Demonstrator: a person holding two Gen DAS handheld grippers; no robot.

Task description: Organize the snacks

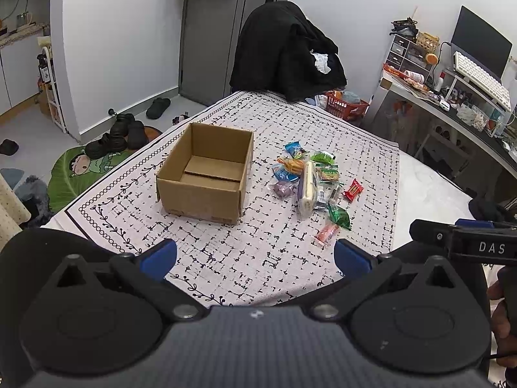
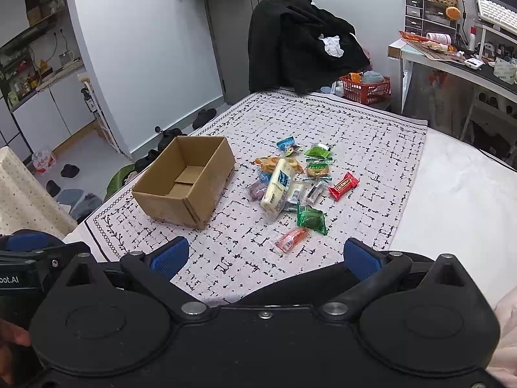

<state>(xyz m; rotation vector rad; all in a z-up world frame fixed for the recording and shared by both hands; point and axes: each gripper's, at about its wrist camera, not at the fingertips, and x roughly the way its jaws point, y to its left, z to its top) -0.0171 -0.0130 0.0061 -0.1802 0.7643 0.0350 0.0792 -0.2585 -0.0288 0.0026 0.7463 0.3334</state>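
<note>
An open brown cardboard box (image 1: 206, 174) (image 2: 185, 181) stands empty on the patterned tablecloth (image 1: 258, 252) (image 2: 355, 129). To its right lies a heap of wrapped snacks: a long pale packet (image 1: 307, 187) (image 2: 278, 190), a red bar (image 1: 353, 189) (image 2: 344, 186), a green pack (image 1: 339, 216) (image 2: 311, 219) and a pink-orange stick (image 1: 327, 233) (image 2: 290, 240) nearest me. My left gripper (image 1: 255, 255) hangs open over the near cloth, holding nothing. My right gripper (image 2: 266, 255) is also open and empty, short of the pink-orange stick.
A chair draped in black clothing (image 1: 284, 51) (image 2: 300, 45) stands at the table's far edge. A red basket (image 1: 347, 105) (image 2: 365, 89) and a cluttered desk (image 1: 452, 97) lie to the right. Shoes (image 1: 119, 135) and a green mat (image 1: 80, 174) are on the floor at left.
</note>
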